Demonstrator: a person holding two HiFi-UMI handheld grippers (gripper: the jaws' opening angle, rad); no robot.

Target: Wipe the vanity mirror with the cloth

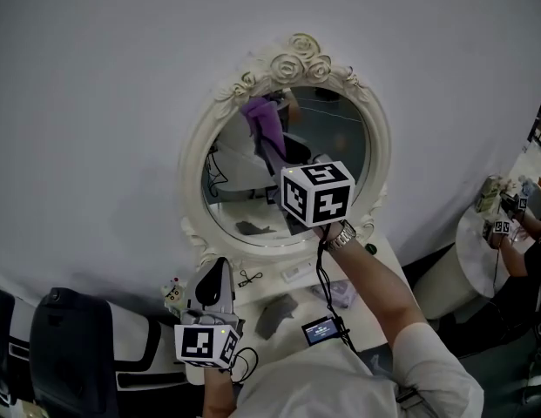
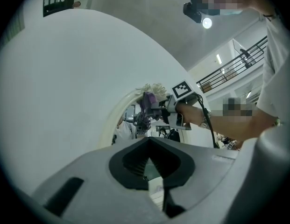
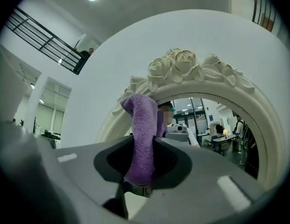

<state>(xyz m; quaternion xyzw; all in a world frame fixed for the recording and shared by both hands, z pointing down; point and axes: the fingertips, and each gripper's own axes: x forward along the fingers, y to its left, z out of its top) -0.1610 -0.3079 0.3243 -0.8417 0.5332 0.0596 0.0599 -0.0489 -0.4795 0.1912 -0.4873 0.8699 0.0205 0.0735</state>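
Standing off to one side, I could see the person had the right gripper [image 1: 272,151] lifted up to the vanity mirror [image 1: 344,142], with its marker cube facing back toward them. Its jaws were clamped tight on the purple cloth [image 3: 142,134]. The cloth stuck up out of the pinch in a fuzzy fold and flopped over at the top. It sat against the upper left part of the glass, just under the carved roses [image 1: 298,52] on the cream frame. Whether it was pressed flat on the glass or only brushing it, I honestly couldn't tell.

The left gripper [image 1: 216,281] was doing nothing much. It was held low by the front left corner of the white vanity table [image 1: 385,264], well apart from the mirror and tilted up toward it. Its jaws were brought together with nothing between them.

A metal wristwatch [image 1: 341,234] showed on the right wrist, and a black cable [image 1: 322,273] ran down past it. On the tabletop there was a dark grey scrap [image 1: 274,316] and, near it, a small device with a lit screen [image 1: 322,329]. A dark chair [image 1: 70,347] stood at the lower left. Off to the right, somebody else's hands were busy over a small round table [image 1: 475,255].
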